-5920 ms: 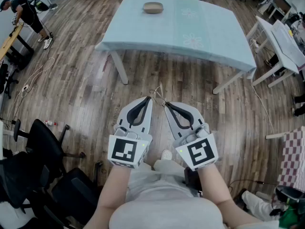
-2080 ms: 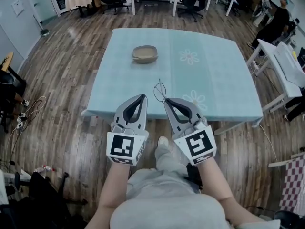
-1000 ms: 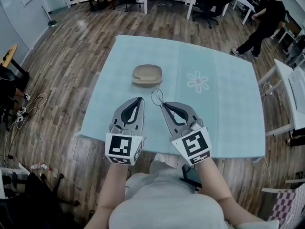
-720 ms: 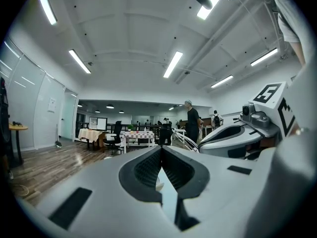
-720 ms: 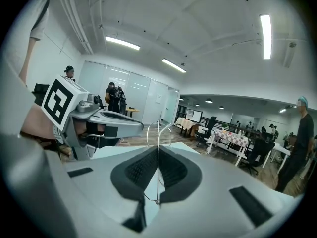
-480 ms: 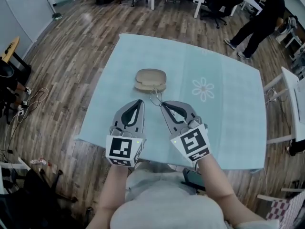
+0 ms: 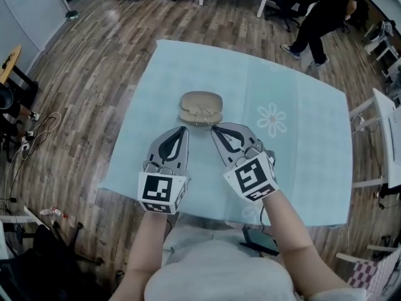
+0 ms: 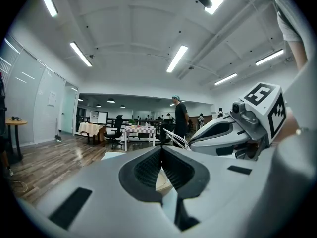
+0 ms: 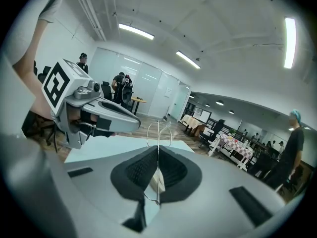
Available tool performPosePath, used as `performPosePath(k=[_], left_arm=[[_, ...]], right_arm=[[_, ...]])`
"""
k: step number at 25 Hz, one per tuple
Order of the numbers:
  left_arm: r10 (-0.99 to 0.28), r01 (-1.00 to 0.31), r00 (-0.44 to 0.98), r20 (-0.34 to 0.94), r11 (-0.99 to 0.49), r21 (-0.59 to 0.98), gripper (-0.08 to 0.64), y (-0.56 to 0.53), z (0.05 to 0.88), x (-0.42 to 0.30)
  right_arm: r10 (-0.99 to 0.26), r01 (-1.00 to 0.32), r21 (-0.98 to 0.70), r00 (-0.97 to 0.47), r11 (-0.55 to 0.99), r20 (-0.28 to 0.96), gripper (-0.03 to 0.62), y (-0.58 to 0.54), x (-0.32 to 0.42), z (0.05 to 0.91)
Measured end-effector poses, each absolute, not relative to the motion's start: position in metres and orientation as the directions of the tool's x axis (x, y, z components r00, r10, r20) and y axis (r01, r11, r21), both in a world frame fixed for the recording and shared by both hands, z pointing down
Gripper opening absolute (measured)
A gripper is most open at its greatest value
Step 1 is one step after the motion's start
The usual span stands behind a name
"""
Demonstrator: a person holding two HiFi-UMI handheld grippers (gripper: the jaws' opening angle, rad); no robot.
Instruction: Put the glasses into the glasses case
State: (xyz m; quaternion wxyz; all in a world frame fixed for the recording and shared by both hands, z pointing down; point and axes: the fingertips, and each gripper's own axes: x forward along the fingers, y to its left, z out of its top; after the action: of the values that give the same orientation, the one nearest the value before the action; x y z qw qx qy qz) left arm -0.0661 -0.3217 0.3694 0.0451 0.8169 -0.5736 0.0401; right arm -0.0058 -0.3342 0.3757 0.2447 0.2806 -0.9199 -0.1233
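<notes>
Left tool: held low over the tabletop, just left of the right tool and pointing the same way, toward the glasses case. In the left gripper view its jaws meet at the tip with nothing between them.

Right tool: its dark pads are pressed together on the thin wire frame of the glasses, as the right gripper view shows. It is tilted a little downward, with its marker cube nearest the person.

Glasses: clamped at the right tool's tips, with the wire loop reaching out past them. In the head view they hang over the near edge of the glasses case. Whether they touch it cannot be told.

Glasses case: beige and oval, lying open on the tabletop just ahead of both tool tips.

Tabletop: covered in a pale blue cloth, with a white flower print to the right of the case.

Surroundings: a wooden floor around the tabletop, and a person in dark clothes standing beyond its far right corner.
</notes>
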Motion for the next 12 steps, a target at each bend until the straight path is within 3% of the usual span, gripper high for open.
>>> performPosePath(k=[12], left_arm=[[-0.916,-0.930,0.368,0.159,-0.364,0.055,0.009,-0.363,0.391,-0.077]], right_arm=[[-0.519,-0.289,0.478,-0.716,0.829,0.467,0.009,-0.381,-0.033,0.409]])
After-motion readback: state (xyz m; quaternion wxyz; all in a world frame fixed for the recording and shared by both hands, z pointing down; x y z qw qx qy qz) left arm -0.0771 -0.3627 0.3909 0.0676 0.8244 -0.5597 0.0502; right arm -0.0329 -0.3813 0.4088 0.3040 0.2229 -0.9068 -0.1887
